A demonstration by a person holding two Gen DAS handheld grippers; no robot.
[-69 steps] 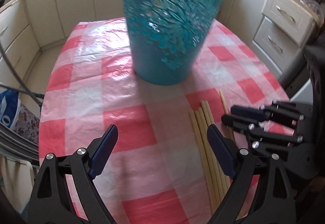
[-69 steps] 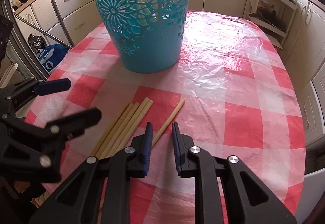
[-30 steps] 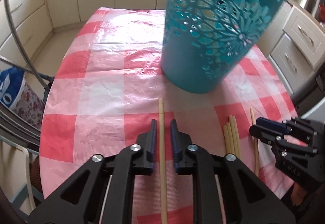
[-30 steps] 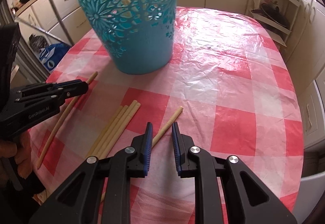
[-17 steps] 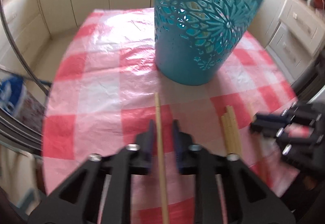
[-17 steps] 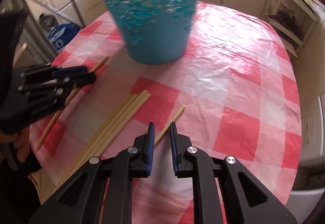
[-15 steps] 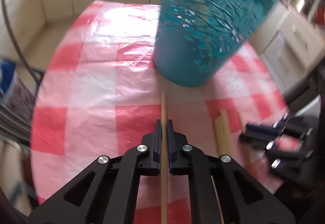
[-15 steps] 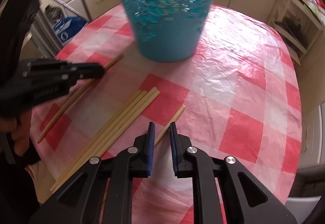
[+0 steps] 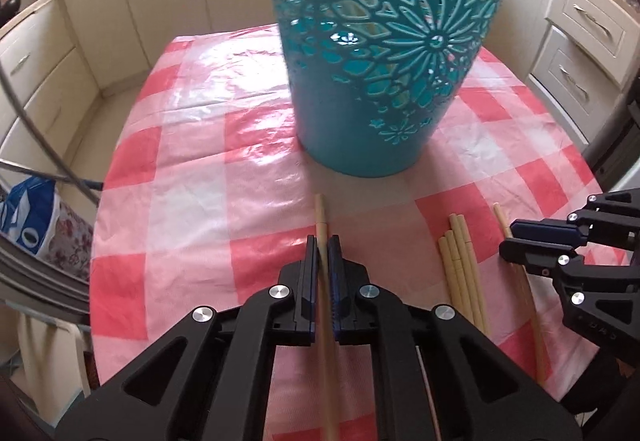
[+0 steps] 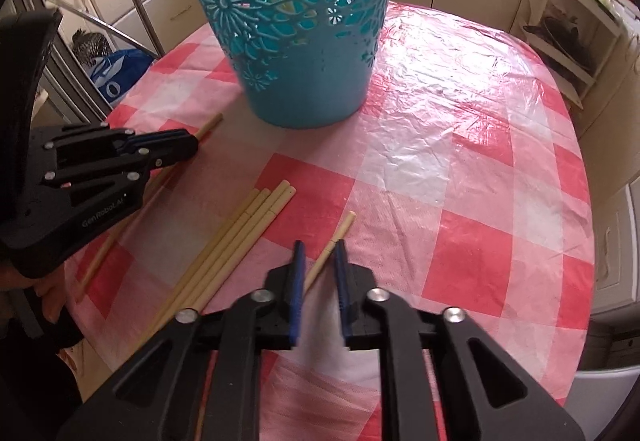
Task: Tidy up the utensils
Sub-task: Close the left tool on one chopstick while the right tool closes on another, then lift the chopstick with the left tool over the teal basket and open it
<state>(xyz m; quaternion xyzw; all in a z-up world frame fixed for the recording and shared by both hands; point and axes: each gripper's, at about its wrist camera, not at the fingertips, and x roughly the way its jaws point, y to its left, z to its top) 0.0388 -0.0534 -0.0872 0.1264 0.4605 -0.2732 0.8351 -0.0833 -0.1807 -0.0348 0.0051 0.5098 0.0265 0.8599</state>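
Since the earlier frames, one chopstick (image 9: 321,225) has been drawn away from the bundle to the left and clenched by the left tool (image 9: 323,247), its tip aimed at the foot of the teal basket (image 9: 384,53); the first stick is thus judged ready to be lifted into the basket. Further right, four chopsticks (image 10: 240,237) are counted lying together on the counter (image 10: 460,161), and beside them a single chopstick (image 10: 338,235) lies between the jaws of the right tool (image 10: 318,253), which have been parted slightly and are not gripping it. Six sticks, one basket and two tools are counted.
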